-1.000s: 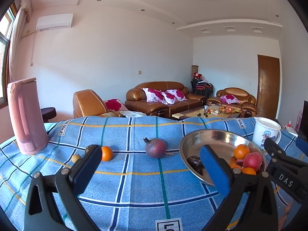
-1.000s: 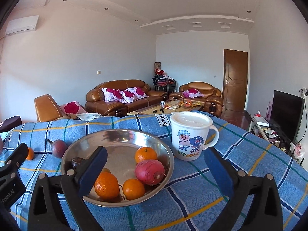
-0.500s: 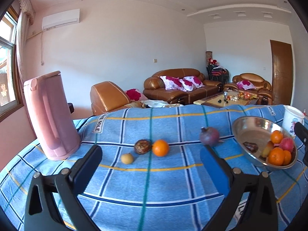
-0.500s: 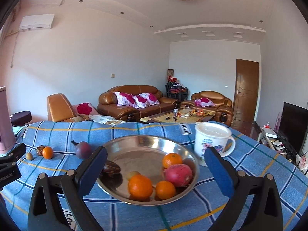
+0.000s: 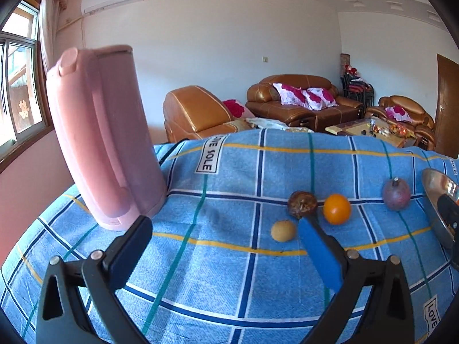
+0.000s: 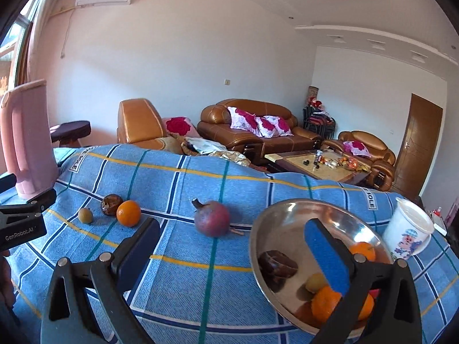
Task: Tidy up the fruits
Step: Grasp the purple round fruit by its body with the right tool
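Loose fruit lies on the blue checked tablecloth (image 5: 229,172): a small yellow-brown fruit (image 5: 283,230), a dark brown wrinkled fruit (image 5: 302,204), an orange (image 5: 336,209) and a purple-red pomegranate (image 5: 396,194). My left gripper (image 5: 226,246) is open above the cloth, short of the small fruit and holding nothing. A steel bowl (image 6: 275,215) at the right holds oranges (image 6: 325,304), a dark fruit (image 6: 276,262) and a small yellow one. My right gripper (image 6: 233,248) is open and holds nothing, its blue pad over the bowl; the pomegranate (image 6: 212,221) lies just ahead.
A tall pink kettle (image 5: 100,137) stands at the table's left. A white cartoon mug (image 6: 408,233) sits right of the bowl. The left gripper's body (image 6: 23,220) shows at the left of the right wrist view. Brown sofas and a coffee table fill the room behind.
Both grippers have swung left: the loose fruit and pink kettle now sit much nearer in the left view, and the bowl has slid to the right in both views. Both stay open.
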Motion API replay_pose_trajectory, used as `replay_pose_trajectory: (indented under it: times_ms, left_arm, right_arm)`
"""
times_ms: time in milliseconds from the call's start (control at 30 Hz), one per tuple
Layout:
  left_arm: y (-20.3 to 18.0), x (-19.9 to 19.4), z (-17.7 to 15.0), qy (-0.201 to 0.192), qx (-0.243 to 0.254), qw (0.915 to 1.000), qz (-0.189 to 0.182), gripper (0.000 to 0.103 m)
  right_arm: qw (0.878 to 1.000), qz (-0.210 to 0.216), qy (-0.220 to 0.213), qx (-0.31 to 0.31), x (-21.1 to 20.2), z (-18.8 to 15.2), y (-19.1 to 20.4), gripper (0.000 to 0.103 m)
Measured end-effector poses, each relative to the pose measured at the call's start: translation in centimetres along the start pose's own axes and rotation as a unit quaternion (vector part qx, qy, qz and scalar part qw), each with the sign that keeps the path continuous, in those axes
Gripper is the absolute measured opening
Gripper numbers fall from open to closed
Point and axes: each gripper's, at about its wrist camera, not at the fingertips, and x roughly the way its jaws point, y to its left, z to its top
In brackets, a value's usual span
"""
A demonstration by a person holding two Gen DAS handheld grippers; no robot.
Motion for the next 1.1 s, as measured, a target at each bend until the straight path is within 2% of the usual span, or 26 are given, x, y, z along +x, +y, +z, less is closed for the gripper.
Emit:
replay_pose_trajectory:
  times_ms: [167,300,400,467,567,633,667,767,867,1000,1100]
  left_arm:
    - [0.6,2.2,-0.3,0.053,-0.006,0.9986,-0.003,0.103]
    - [0.8,2.3,-0.1,0.061,-0.006,0.9981,0.000,0.103]
    - [1.2,2.5,-0.1,0.061,-0.001,0.9980,0.018,0.103]
    - [1.6,3.1,-0.1,0.071,-0.001,0.9970,0.030,0.103]
    - [2.0,3.6,-0.2,0.086,-0.012,0.9961,0.020,0.103]
    - [2.1,3.6,-0.1,0.082,-0.014,0.9963,0.020,0.103]
    - [2.2,3.5,0.0,0.080,-0.014,0.9965,0.018,0.103]
    - [2.1,3.4,0.0,0.079,-0.010,0.9968,0.010,0.103]
    - [1.8,3.6,0.0,0.080,-0.002,0.9967,0.007,0.103]
    - [1.2,3.4,0.1,0.069,0.009,0.9976,-0.006,0.103]
    - [0.8,3.1,0.2,0.059,0.011,0.9978,-0.029,0.103]
  right_arm:
    - [0.998,0.013,0.055,-0.038,5.0,1.5,1.8,0.102]
    - [0.993,0.003,0.099,-0.060,8.6,1.6,2.6,0.100]
    - [0.988,-0.013,0.126,-0.086,10.6,1.6,3.5,0.093]
    - [0.985,-0.021,0.144,-0.097,11.7,1.5,4.0,0.083]
    - [0.980,-0.024,0.178,-0.089,13.4,1.2,3.8,0.071]
    - [0.980,-0.024,0.181,-0.073,13.5,1.5,3.3,0.067]
    - [0.979,-0.025,0.189,-0.073,13.8,1.5,3.2,0.061]
    - [0.976,-0.029,0.197,-0.086,13.6,1.6,3.0,0.054]
    - [0.978,-0.010,0.197,-0.072,12.7,1.8,2.5,0.054]
    - [0.989,0.046,0.143,0.002,8.7,2.3,0.7,0.054]
    - [0.990,0.094,0.100,0.045,4.5,2.1,0.4,0.054]
